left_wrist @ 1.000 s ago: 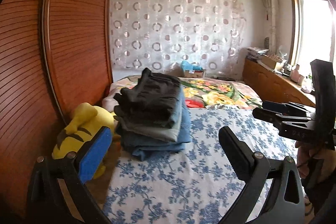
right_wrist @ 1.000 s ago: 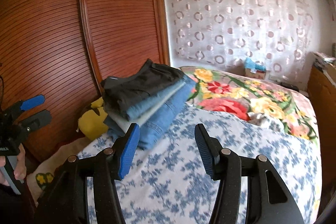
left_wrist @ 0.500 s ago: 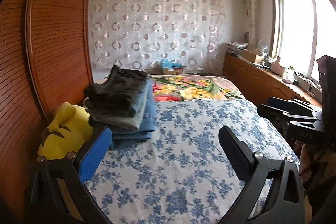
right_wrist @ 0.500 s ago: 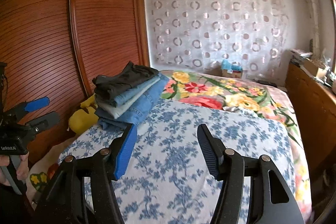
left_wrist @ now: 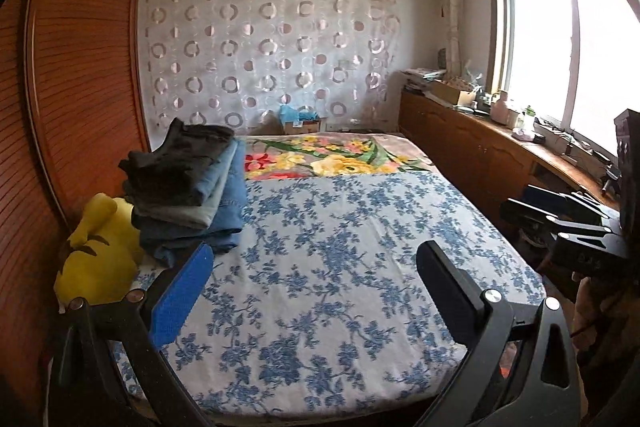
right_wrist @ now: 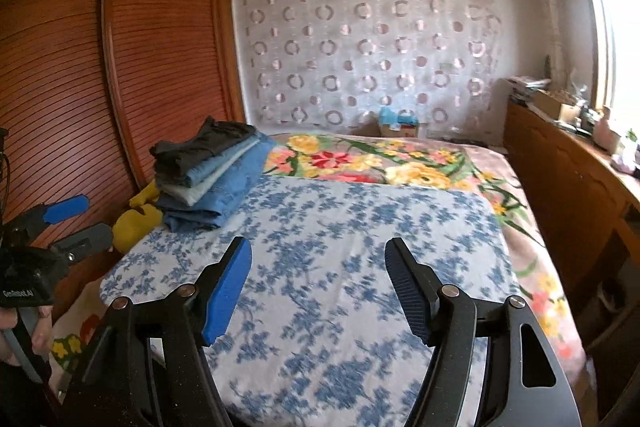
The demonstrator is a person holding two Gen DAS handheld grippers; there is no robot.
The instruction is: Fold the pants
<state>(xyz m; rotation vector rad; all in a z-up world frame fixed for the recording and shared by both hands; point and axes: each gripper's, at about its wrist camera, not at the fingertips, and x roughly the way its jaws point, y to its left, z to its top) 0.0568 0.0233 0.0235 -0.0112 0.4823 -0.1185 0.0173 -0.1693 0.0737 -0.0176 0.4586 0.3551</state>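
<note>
bedroom with a blue-flowered bed (left_wrist: 340,267). left of the bed's middle, one stack of folded pants (left_wrist: 188,187), about four pairs, beside one yellow plush (left_wrist: 96,259). your left gripper (left_wrist: 308,287) is released and empty; your right gripper (right_wrist: 318,287) is opening, nothing between. find unfolded pants before clenching either.

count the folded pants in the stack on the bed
4, all in one stack at the bed's far left corner: dark pair on top, then blue denim, pale grey-blue, and blue denim at the bottom. Others may be hidden between layers.
</note>
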